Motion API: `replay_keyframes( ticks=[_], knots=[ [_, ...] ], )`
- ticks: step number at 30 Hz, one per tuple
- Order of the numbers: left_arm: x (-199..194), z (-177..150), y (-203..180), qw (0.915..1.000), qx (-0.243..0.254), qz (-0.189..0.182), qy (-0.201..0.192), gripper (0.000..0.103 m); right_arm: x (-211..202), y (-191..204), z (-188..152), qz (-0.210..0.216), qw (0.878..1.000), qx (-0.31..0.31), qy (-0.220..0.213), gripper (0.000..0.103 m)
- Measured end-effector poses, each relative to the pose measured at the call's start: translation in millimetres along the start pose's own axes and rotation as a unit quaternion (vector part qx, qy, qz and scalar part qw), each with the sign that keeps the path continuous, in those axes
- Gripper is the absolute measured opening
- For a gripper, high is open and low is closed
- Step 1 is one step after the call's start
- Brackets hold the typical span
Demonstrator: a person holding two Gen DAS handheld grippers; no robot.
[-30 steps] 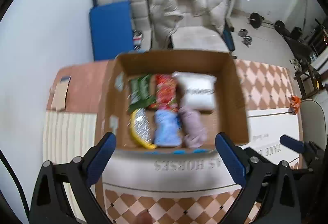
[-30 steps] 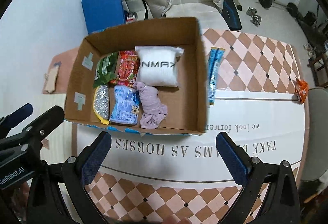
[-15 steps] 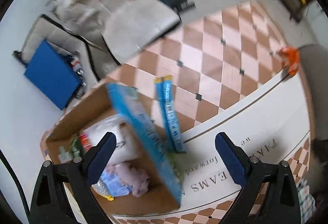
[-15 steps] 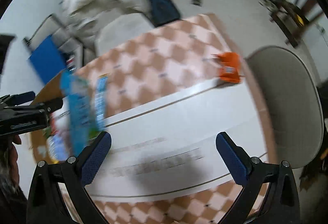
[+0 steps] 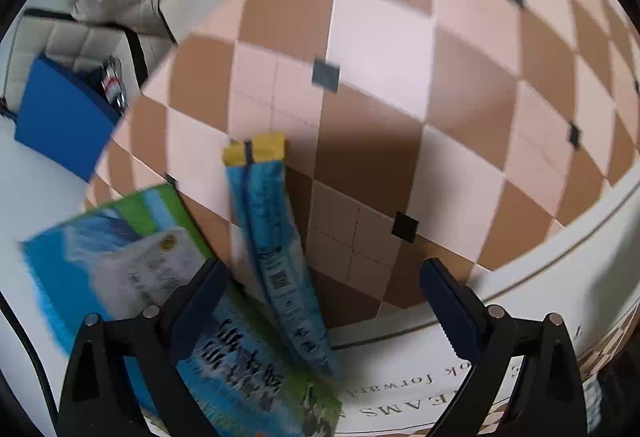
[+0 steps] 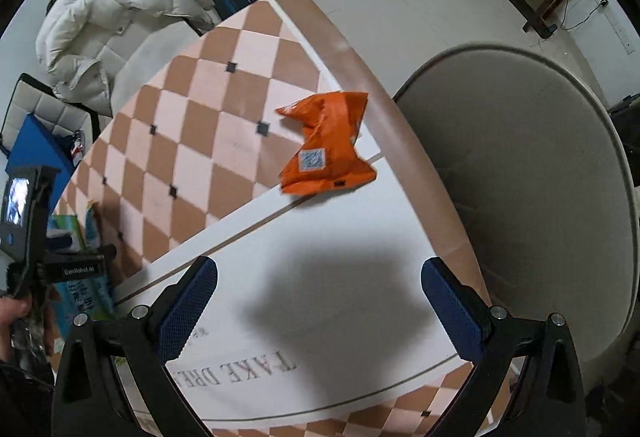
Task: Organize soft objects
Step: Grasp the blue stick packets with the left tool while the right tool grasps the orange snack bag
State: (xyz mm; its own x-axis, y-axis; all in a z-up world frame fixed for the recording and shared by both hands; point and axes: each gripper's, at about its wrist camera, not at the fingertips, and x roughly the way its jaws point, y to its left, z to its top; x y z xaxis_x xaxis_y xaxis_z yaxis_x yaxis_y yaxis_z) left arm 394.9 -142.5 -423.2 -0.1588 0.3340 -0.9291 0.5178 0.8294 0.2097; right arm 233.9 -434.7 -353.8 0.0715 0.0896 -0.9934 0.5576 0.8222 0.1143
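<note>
**Two loose packets left on the table**

Left tongs [image 5: 320,301] spread wide, holding nothing, poised over a long blue packet [image 5: 276,249] with yellow end tabs. Packet flat on the checkered table [image 5: 472,85], just right of the printed blue-and-green outer wall of a box [image 5: 120,277]. Long axis near to far, leaning slightly leftward at the far end; yellow tabs pointing away, printed end toward the tongs, near tip resting on the white lettered band.

Right tongs [image 6: 320,301] likewise spread and empty, aimed at an orange packet [image 6: 326,143] well apart from the blue one. Crumpled and twisted, lying close to the table's right edge beside a pale round chair [image 6: 532,197]; long axis roughly near-left to far-right, barcode label facing up.

Judged progress: unfinished. Both packets lying loose outside the box, so two pick-ups apparently remaining. Box interior hidden here, contents impossible to tell.
</note>
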Motion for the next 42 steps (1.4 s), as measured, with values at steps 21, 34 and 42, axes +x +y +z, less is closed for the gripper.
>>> replay_keyframes(
  ticks=[21, 34, 42],
  knots=[
    [1, -50, -2, 0.9678, -0.112, -0.225, -0.015, 0.074, 70, 1, 97, 0.001, 0.999, 0.005, 0.043, 0.103],
    [-3, -80, -28, 0.9788, -0.115, -0.161, -0.055, 0.015, 108, 33, 96, -0.047, 0.997, -0.017, 0.063, 0.042],
    [-47, -116, -27, 0.9714, -0.113, -0.178, -0.109, 0.013, 90, 60, 65, -0.017, 0.997, -0.046, 0.054, 0.035]
  ],
)
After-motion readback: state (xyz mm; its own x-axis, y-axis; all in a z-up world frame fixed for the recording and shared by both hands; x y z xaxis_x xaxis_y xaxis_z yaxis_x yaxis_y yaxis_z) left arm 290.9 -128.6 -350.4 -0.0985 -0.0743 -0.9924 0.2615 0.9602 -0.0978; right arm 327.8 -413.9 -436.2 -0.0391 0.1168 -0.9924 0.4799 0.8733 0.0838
